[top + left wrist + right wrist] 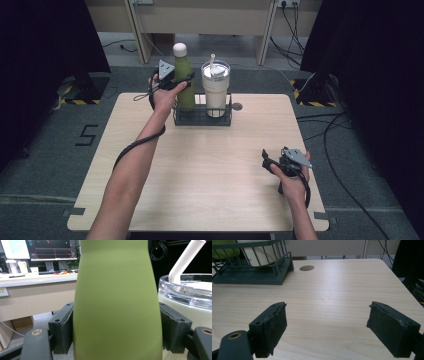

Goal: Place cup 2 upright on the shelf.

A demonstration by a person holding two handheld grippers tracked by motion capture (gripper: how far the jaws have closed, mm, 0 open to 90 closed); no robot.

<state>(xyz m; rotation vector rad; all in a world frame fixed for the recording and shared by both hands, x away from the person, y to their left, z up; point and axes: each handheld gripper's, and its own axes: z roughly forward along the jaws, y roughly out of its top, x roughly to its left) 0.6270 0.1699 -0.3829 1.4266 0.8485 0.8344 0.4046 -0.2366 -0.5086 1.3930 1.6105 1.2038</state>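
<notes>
Your left gripper (183, 81) is clamped on the green bottle (183, 82); in the left gripper view both pads (65, 327) press flat against the bottle's (117, 302) sides, about mid-body. The bottle stands upright, long axis vertical, with its base down in the left end of the dark wire basket (202, 119) at the table's (200, 175) 12 o'clock edge. The cream tumbler (216, 90) with its straw sits just beside it at the bottle's 3 o'clock, close enough that its clear lid (185, 290) crowds your right-hand pad. Judgement: the bottle looks seated or nearly so, and the coming move turns on that vertical axis — whether you release or lift, travel straight up and keep away from the tumbler side. Your right gripper (272, 162) rests near the table's 4 o'clock corner, well apart from the basket (249, 272); its jaws stand open with nothing but bare tabletop between them. The left hand is plainly the nearer one.
</notes>
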